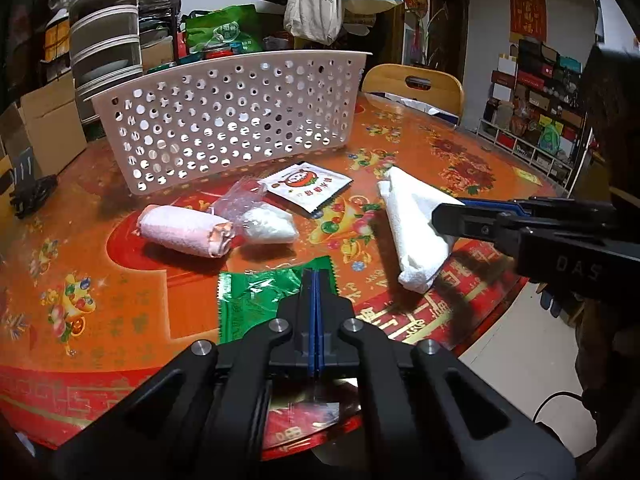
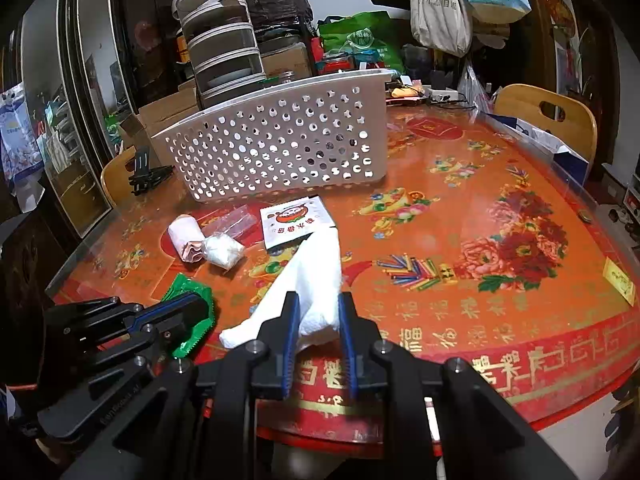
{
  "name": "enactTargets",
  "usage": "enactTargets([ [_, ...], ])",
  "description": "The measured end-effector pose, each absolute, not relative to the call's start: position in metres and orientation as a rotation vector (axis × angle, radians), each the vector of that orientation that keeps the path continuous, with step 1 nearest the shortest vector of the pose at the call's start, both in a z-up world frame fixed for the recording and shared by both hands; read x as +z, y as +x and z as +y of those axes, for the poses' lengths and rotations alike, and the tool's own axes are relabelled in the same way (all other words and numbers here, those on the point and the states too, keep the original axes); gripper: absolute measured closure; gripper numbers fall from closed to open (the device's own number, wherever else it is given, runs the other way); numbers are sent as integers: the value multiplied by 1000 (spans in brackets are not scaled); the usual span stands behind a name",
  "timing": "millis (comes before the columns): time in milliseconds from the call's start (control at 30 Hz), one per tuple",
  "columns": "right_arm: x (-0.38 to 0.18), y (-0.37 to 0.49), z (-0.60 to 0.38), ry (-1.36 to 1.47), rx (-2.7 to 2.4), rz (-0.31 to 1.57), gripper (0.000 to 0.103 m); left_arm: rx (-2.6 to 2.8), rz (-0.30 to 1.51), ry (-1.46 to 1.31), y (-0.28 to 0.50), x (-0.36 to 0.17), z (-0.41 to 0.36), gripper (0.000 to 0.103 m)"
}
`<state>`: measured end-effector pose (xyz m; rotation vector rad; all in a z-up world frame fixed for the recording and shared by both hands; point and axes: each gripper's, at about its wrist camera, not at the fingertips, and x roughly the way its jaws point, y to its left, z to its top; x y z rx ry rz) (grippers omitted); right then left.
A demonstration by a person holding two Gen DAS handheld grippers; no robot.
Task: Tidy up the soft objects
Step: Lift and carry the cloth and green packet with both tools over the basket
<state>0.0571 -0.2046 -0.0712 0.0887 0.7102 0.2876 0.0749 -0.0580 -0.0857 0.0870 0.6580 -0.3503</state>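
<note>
My left gripper [image 1: 315,276] is shut on a green foil packet [image 1: 256,300] at the table's near edge; it also shows in the right wrist view [image 2: 192,308]. My right gripper [image 2: 318,300] has its jaws around a folded white towel [image 2: 312,280], pressing its near end; the towel also shows in the left wrist view [image 1: 416,224]. A rolled pink towel [image 1: 186,230], a clear bag of white stuff [image 1: 266,222] and a white printed sachet [image 1: 306,186] lie before the white perforated basket [image 1: 236,116].
The round table [image 2: 480,320] has an orange and red patterned cover. Wooden chairs [image 2: 552,116] stand at the far right and left. Boxes, stacked containers and bags crowd behind the basket. A small black stand [image 2: 146,176] sits left of the basket.
</note>
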Motion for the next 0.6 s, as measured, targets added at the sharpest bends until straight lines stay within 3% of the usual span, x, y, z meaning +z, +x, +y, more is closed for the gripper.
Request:
enactTargets([
  [333, -70, 60, -201, 91, 300, 714, 85, -337, 646, 52, 68, -79, -34, 100],
  [367, -70, 60, -201, 90, 300, 715, 85, -330, 647, 54, 64, -79, -32, 95],
  [400, -70, 59, -202, 90, 301, 715, 85, -315, 645, 64, 62, -80, -30, 73],
  [433, -70, 59, -202, 91, 301, 715, 85, -289, 635, 74, 58, -80, -28, 39],
  [467, -70, 59, -202, 94, 303, 716, 85, -270, 611, 79, 52, -80, -26, 26],
  [500, -70, 60, -202, 96, 303, 716, 85, -272, 590, 83, 47, -80, -26, 18],
  [600, -72, 59, -203, 100, 306, 717, 85, -277, 589, 108, 41, -82, -31, 18],
])
